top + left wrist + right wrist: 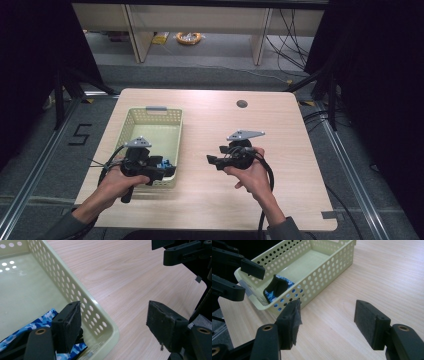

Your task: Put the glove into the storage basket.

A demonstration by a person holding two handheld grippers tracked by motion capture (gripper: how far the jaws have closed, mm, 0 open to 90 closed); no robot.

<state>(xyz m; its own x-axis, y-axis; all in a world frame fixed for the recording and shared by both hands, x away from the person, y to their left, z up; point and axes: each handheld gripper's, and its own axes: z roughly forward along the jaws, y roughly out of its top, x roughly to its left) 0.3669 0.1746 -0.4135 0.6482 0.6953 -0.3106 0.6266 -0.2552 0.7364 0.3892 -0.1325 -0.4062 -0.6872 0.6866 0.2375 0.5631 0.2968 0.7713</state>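
Note:
A pale green perforated basket (131,125) stands on the left half of the wooden table (280,130). In its near right corner lies a blue camouflage cloth item (164,163) with a black part. My left gripper (167,172) hovers over that corner, open, one jaw over the cloth (42,320) and the other outside the basket wall (75,290). My right gripper (212,161) is open to the right of the basket, pointing left, with bare table between its jaws. The right gripper view shows the basket (329,272), the cloth (278,287) and the left gripper (254,282) beyond my right gripper (328,315).
A round cable hole (242,104) sits near the table's far edge. A grey tab (156,108) is clipped to the basket's far rim. Wooden furniture legs and a yellow cable coil (188,37) stand on the floor behind. Black frames flank the table.

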